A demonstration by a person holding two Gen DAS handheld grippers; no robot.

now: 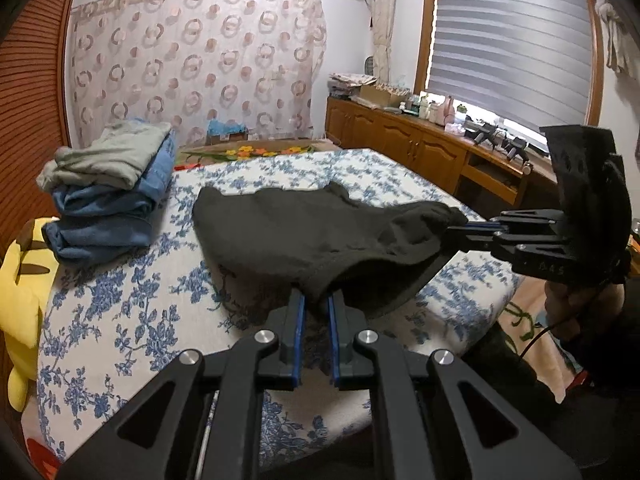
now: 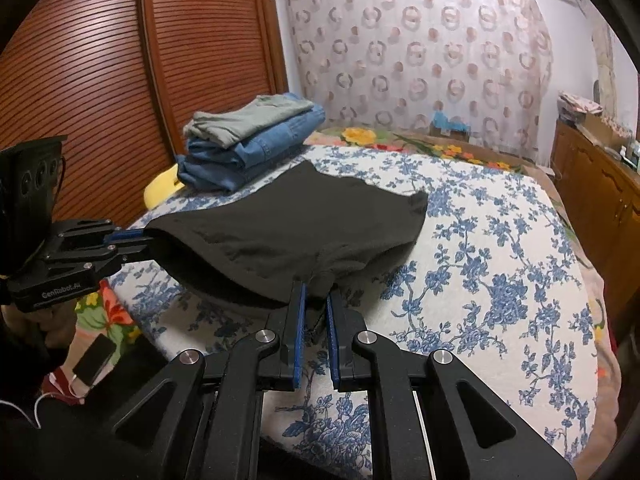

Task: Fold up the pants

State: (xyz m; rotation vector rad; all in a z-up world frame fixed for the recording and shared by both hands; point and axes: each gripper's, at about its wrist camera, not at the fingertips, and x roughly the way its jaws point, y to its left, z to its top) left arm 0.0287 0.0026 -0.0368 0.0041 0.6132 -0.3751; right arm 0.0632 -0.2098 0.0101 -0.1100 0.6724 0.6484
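Dark grey pants [image 1: 304,228] lie on the blue-flowered bedspread [image 1: 132,320], with their near edge lifted off it. My left gripper [image 1: 316,300] is shut on the near edge of the cloth. In the left wrist view the right gripper [image 1: 456,234] pinches the other near corner at the right. From the right wrist view the pants [image 2: 304,220] stretch away from my right gripper [image 2: 316,294], which is shut on the fabric, and the left gripper [image 2: 146,242] holds the corner at the left. The cloth sags between the two grips, and the far part rests flat.
A stack of folded jeans and a grey-green garment [image 1: 112,192] sits at the far left of the bed. A yellow plush toy [image 1: 20,300] lies at the left edge. Wooden cabinets [image 1: 412,144] run along the right wall, louvred wooden doors [image 2: 80,80] stand at the left. A phone [image 2: 94,360] lies by the person's hand.
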